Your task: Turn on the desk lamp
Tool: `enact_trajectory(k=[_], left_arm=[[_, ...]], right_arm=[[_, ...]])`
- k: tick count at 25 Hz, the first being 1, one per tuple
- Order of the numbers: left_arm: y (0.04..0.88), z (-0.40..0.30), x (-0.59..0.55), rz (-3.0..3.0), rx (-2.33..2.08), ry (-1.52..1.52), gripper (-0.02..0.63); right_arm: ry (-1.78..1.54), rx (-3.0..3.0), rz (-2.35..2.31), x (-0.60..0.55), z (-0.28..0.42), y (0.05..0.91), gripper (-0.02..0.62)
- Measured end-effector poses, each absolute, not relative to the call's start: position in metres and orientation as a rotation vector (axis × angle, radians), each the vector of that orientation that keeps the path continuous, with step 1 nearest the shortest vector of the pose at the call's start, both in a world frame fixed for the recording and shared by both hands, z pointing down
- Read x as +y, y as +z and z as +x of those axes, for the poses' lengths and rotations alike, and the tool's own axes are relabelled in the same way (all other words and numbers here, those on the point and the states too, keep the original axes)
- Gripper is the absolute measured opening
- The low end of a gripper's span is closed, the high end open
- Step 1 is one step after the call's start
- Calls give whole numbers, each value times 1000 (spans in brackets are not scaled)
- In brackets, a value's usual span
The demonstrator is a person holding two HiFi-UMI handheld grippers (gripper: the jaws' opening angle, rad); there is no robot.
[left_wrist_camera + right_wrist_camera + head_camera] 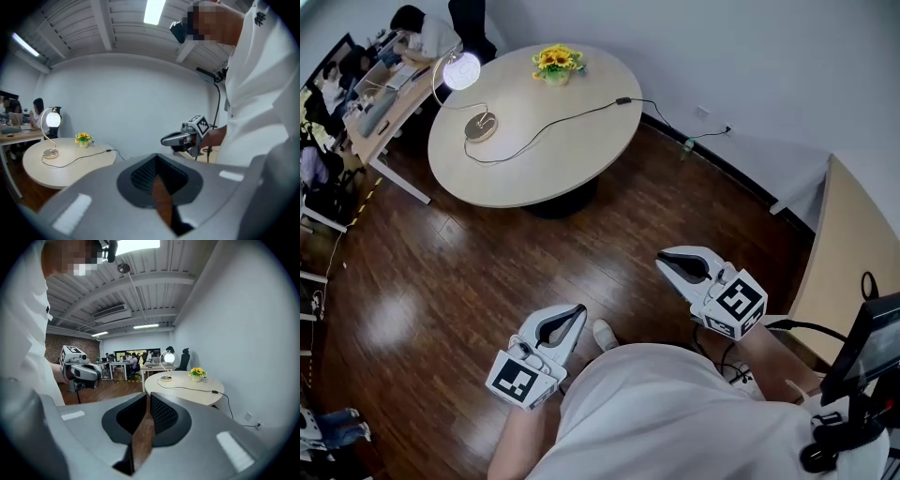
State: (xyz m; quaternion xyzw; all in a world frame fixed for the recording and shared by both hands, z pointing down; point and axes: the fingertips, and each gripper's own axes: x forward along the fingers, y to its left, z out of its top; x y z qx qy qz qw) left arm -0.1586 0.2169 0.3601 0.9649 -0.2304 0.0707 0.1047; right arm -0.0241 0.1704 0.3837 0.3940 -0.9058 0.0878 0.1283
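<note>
The desk lamp [461,71] stands on the far left part of a round beige table [581,155], its round head glowing white above a disc base [481,126]. A black cable [572,117] runs from the base across the tabletop. Both grippers hang close to my body, well short of the table. My left gripper [573,313] is shut and holds nothing, and so does my right gripper [669,262]. In the left gripper view the lit lamp [50,119] is far off at the left. The right gripper view has the lamp [169,358] at mid distance.
A pot of yellow flowers [557,62] sits at the table's far edge. Dark wooden floor [469,272] lies between me and the table. Office desks with seated people [356,84] fill the far left. A wooden desk [848,244] and a monitor [874,345] stand at my right.
</note>
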Motion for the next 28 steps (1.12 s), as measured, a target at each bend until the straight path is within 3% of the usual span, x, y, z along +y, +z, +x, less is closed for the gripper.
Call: enact_trajectory(k=[13, 28], left_arm=[[364, -46, 332, 2870, -627, 242, 17], [371, 1, 391, 2859, -590, 282, 17]], right_arm=[[249, -2666, 1198, 296, 75, 389, 15], [220, -2672, 1209, 353, 110, 378, 15]])
